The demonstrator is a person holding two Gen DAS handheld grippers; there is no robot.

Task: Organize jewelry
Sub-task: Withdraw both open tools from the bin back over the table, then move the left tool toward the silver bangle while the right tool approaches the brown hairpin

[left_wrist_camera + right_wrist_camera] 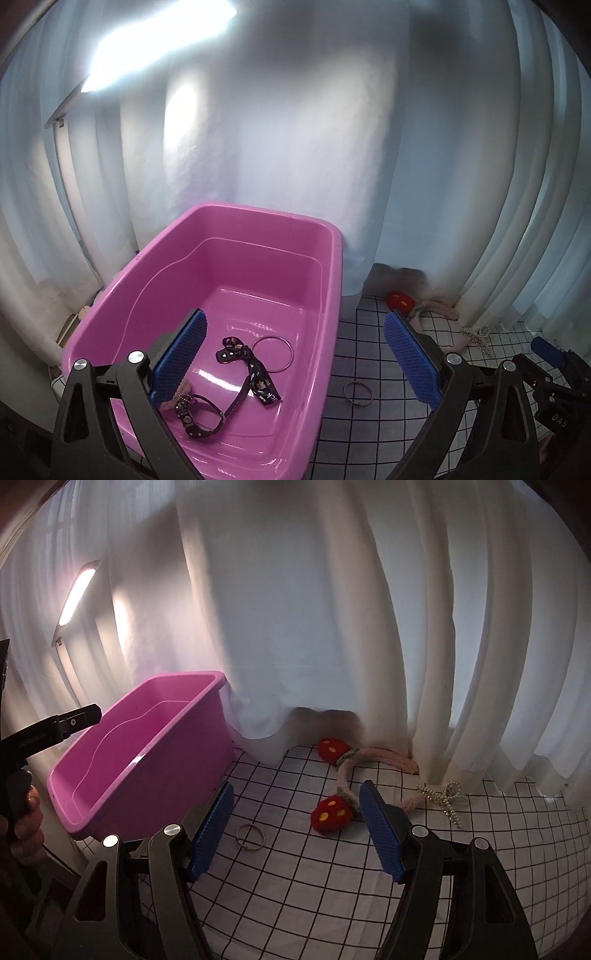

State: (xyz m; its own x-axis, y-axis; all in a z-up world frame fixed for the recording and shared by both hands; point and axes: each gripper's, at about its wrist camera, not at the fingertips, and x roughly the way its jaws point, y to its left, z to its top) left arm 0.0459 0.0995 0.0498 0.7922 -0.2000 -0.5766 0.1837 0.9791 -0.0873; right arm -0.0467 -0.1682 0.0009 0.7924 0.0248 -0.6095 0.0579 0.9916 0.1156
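A pink plastic tub [334,280] stands at the left on the checked cloth; it also shows in the right wrist view [155,771]. In it lie a black printed choker [255,380], a thin metal bangle [272,349] and a black bracelet [195,413]. A small metal ring pair [357,394] lies on the cloth right of the tub, also in the right wrist view [250,836]. A pink cord with red strawberry ends [332,814] and a pearl clip [445,799] lie further right. My left gripper [295,354] is open and empty above the tub's right rim. My right gripper [297,830] is open and empty above the rings.
White curtains [314,609] hang close behind everything and touch the cloth. A lit lamp bar [77,590] stands at the back left. The white cloth with black grid [314,893] covers the table. The right gripper's body [554,384] shows at the left wrist view's right edge.
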